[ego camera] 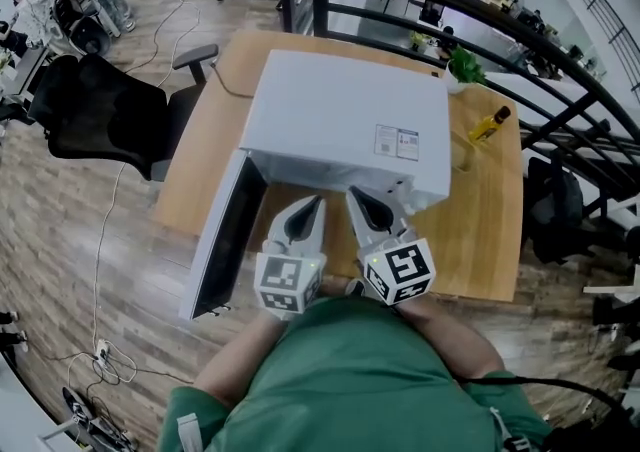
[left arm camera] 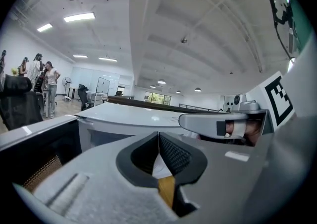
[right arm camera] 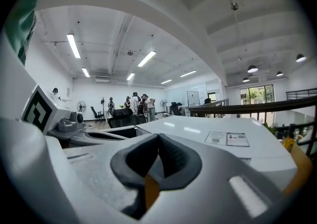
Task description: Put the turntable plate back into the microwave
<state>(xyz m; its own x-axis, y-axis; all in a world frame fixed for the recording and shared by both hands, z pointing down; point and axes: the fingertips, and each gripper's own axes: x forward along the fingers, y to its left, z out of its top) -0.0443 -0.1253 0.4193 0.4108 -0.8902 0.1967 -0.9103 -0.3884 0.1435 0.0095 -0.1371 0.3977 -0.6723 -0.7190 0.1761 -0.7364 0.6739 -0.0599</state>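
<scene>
A white microwave point(ego camera: 345, 125) stands on the wooden table point(ego camera: 487, 232), with its door point(ego camera: 222, 240) swung open to the left. Both grippers hang side by side just in front of the oven's open front, pointing at it. My left gripper point(ego camera: 316, 204) is shut with nothing between its pads point(left arm camera: 171, 154). The right gripper point(ego camera: 354, 196) is shut and empty too. From the left gripper view I see the microwave's top point(left arm camera: 130, 114) and the right gripper point(left arm camera: 218, 125) beside me. No turntable plate shows in any view; the oven's inside is hidden.
A black office chair point(ego camera: 100, 110) stands left of the table. At the table's far right are a yellow bottle point(ego camera: 491, 125) and a green plant point(ego camera: 463, 65). A dark railing point(ego camera: 480, 15) runs behind. People stand far off point(right arm camera: 138, 105).
</scene>
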